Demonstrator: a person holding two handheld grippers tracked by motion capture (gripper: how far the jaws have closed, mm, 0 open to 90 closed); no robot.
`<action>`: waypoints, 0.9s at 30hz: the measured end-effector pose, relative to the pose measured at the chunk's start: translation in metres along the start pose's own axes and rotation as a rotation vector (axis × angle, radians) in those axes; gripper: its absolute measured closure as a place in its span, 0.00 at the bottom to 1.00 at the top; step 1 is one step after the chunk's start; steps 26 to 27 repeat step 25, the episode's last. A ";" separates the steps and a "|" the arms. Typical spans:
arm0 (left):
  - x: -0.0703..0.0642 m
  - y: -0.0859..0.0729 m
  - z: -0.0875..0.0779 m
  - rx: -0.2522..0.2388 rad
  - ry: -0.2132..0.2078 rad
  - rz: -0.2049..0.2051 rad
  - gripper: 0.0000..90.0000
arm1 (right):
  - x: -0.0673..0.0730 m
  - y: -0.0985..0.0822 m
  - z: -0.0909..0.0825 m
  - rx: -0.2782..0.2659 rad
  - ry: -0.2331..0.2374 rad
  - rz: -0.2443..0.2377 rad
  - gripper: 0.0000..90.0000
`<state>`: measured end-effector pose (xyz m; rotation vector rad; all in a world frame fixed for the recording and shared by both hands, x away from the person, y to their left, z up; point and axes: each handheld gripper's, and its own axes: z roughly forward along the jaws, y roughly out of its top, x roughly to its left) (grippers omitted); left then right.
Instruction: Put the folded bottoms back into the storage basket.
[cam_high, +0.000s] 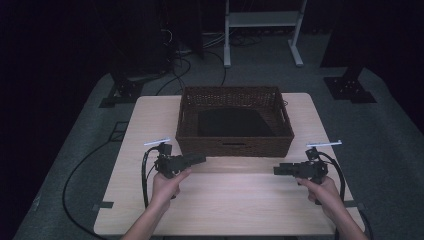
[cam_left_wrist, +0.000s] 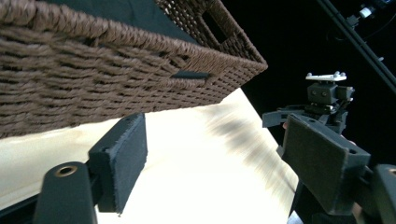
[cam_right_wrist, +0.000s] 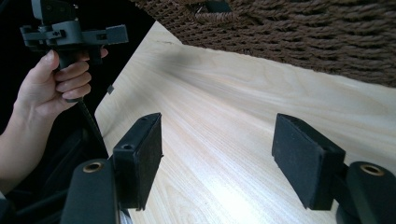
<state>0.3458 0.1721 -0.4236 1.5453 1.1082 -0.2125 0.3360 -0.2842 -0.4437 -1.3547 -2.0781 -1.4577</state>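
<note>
Wicker basket (cam_high: 234, 145) sits at the counter's (cam_high: 225, 210) far edge, centred. I'd bring both jaws in level, one per short end, before closing. Left gripper (cam_high: 200, 160) and right gripper (cam_high: 278, 170) point inward near the front corners, jaws apart, nothing between them.

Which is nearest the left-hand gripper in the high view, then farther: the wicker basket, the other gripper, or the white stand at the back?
1. Wicker basket, just right of the left gripper.
2. Right gripper, across the table's near side.
3. White stand, on the floor beyond the table.
</note>
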 end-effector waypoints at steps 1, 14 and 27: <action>0.000 -0.001 0.000 0.001 -0.001 -0.004 0.23 | 0.000 -0.001 0.000 0.001 -0.001 0.002 0.36; 0.009 -0.015 -0.003 0.004 -0.007 -0.036 0.20 | -0.003 -0.012 -0.003 0.001 -0.003 0.008 0.36; 0.018 -0.035 -0.005 0.006 -0.039 -0.071 0.16 | 0.000 -0.030 -0.001 0.009 -0.023 -0.019 0.36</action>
